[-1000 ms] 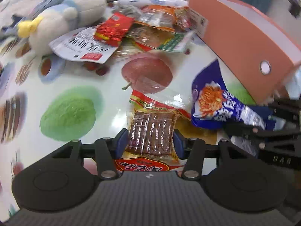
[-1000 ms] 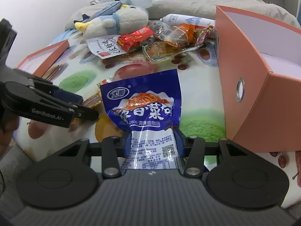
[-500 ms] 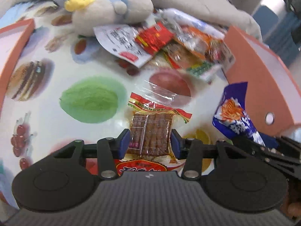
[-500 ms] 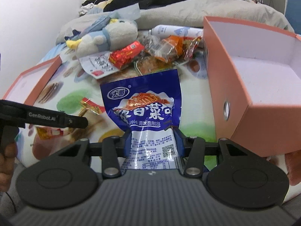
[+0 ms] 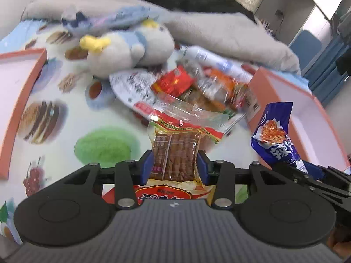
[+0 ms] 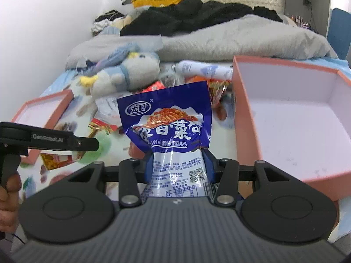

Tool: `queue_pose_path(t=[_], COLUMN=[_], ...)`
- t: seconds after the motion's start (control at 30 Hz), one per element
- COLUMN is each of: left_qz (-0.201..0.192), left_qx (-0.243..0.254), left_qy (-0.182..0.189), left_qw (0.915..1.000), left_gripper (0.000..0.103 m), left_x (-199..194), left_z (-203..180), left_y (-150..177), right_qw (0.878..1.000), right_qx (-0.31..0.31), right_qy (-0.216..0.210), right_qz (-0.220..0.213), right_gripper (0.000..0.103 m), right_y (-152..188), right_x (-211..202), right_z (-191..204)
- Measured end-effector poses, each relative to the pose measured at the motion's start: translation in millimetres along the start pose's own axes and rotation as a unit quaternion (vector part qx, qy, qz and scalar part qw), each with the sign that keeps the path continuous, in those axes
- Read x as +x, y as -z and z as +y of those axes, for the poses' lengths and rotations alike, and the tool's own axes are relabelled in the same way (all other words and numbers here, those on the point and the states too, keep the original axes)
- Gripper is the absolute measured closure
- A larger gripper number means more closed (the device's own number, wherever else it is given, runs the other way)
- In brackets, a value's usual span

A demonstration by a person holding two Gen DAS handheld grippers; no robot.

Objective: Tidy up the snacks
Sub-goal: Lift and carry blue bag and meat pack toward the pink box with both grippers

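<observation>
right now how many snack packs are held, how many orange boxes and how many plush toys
held snack packs: 2 (brown pack in left tool, blue pack in right tool)
orange boxes: 2 ()
plush toys: 1
total: 5

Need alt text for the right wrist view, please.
The right gripper is shut on a blue snack packet, held up beside an open, empty salmon box. Beyond lie a plush toy, a snack pile and bedding.

Left tongs (image 5: 174, 164) and right tongs (image 6: 178, 161), both clamped, loaded.
</observation>
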State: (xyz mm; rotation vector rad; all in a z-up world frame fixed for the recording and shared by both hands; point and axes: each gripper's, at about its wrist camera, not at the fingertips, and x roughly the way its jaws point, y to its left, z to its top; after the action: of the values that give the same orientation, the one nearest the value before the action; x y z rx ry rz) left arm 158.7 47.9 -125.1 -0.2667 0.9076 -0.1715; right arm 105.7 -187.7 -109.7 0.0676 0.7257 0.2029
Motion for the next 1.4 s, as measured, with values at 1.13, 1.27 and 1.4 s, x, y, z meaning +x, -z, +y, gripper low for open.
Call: queue_pose_path(t=[1.13, 1.27, 1.4], left_qz=[0.022, 0.036, 0.047], left_qx=[0.110, 0.112, 0.109], left_qy=[-0.035, -0.069, -0.078], left_qw=[0.9931, 0.9906, 0.9898], left_gripper=[0.025, 0.013, 0.010], left_x=[86, 117, 135], left_z=[-21, -4, 2], left_y=[-44, -42, -42], right_qw=[0.995, 0.995, 0.995], right_qx=[0.050, 0.056, 0.055], right_qy=[0.071, 0.072, 0.072], right_qz=[-0.052, -0.051, -0.050], right_gripper=[0.055, 0.055, 0.055], right_y=[-50, -47, -45], right_x=[-15, -15, -16], right_z=[-68, -69, -69])
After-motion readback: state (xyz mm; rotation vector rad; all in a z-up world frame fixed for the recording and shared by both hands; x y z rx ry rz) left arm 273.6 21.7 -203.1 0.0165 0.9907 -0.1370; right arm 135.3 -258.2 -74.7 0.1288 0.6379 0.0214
